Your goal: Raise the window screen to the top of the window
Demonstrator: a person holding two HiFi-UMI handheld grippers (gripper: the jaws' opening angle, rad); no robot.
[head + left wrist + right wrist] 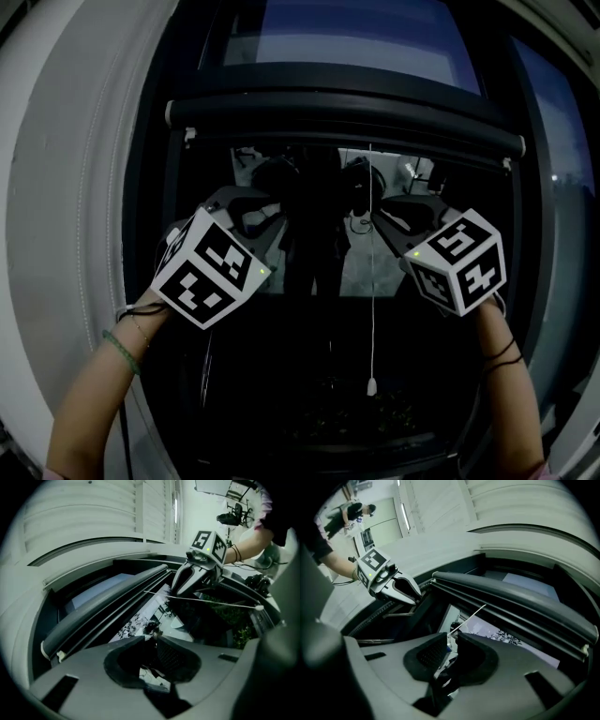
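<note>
The screen's dark bottom rail [347,117] lies across the window, about a third of the way down; it also shows as a long dark bar [108,602] [511,597]. A thin white pull cord [372,309] hangs from it and ends in a small bead [372,384] [259,606]. Just below the rail my right gripper [378,221] [452,637] [174,594] is at the cord, its jaws nearly together with the cord [468,618] running into them. My left gripper [279,223] [157,637] [419,599] is level with it, left of the cord, shut on nothing.
A white window frame [75,234] curves around the dark glass [319,356], which mirrors the room. Dark side tracks [525,234] run up both edges. Greenery [375,412] shows low behind the pane. White ribbed panels [93,513] are beside the frame.
</note>
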